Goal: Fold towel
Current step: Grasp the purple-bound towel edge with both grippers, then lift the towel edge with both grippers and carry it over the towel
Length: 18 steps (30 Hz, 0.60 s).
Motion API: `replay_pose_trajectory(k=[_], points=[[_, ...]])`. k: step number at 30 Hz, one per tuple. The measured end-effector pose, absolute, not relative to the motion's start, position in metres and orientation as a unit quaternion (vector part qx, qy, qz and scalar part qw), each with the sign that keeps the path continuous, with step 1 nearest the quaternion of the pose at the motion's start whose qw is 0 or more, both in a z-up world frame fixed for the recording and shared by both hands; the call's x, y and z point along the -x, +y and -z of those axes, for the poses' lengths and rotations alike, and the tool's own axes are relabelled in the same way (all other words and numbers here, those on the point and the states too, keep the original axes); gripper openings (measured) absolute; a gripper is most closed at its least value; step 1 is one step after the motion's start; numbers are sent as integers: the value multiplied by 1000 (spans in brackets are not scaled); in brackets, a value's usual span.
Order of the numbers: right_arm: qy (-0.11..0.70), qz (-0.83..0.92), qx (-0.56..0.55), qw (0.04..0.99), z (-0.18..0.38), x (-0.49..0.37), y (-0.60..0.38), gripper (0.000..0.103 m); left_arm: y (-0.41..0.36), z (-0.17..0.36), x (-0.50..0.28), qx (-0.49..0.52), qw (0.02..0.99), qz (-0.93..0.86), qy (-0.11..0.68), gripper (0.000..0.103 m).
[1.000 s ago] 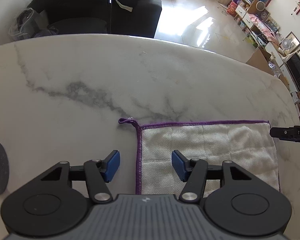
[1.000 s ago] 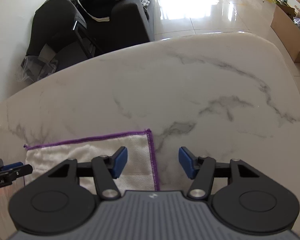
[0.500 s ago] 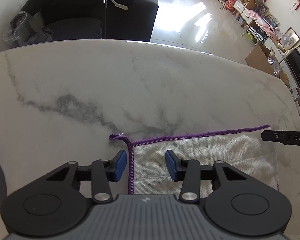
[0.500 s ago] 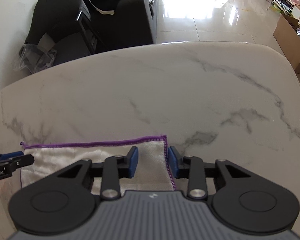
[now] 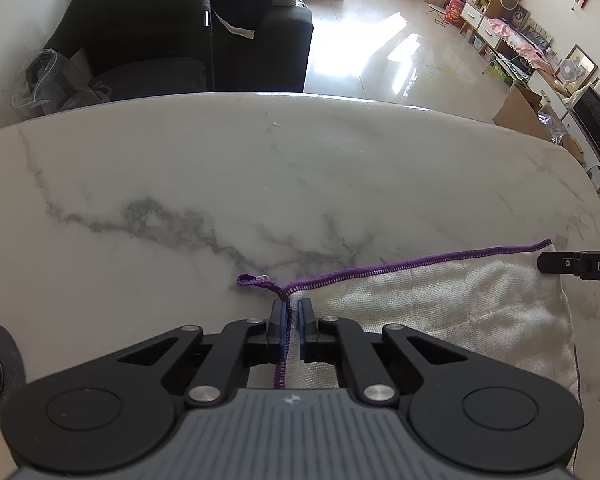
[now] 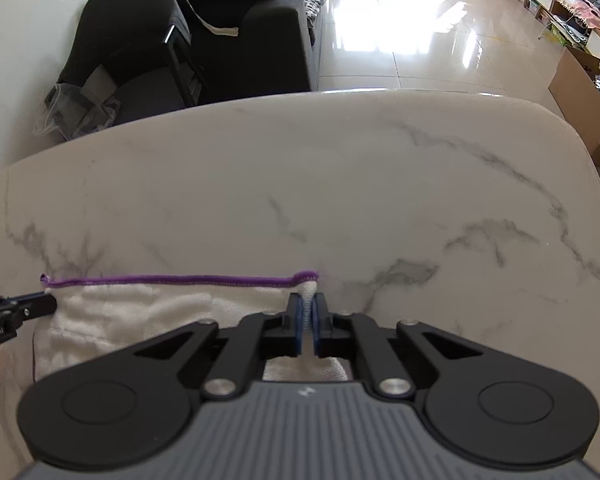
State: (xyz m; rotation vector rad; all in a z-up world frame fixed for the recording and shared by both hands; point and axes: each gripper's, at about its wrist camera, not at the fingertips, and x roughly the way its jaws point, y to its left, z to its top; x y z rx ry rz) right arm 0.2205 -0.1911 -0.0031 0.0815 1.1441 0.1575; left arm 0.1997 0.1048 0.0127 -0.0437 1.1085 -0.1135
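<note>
Left gripper point(image 5: 291, 304) clamped on the left side hem of the towel point(image 5: 440, 308), purple stitching pinched between the blue pads point(image 5: 278, 330), just behind the far-left corner. Loose purple thread tail point(image 5: 254, 280) curls out just ahead and left of the fingertips, lying on the table. Towel spreads to the right of this gripper, white with purple edging, flat on the marble table point(image 5: 260, 184); far hem runs off to the right, rising slightly where the other gripper's black fingertip shows at the frame edge.

Right gripper point(image 6: 307, 308) also closed on towel cloth, a white fold bunched up between its blue pads point(image 6: 299, 330), right at the far-right corner. Towel point(image 6: 160, 304) extends to the left of this gripper, far hem straight, the left gripper's tip touching its far-left corner.

Ahead of both: bare grey-veined marble out to the table's rounded far edge. Beyond it, dark sofa point(image 6: 220, 40) with clothes piled on, glossy tiled floor point(image 6: 420, 40), cardboard box point(image 6: 580, 92) far right.
</note>
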Motion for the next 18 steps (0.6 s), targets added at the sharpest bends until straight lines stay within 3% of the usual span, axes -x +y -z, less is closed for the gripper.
replay_pose_trajectory(k=[18], points=[[494, -104, -45, 862, -32, -175, -198, 5, 109, -37, -161, 28, 868, 73, 491, 4]])
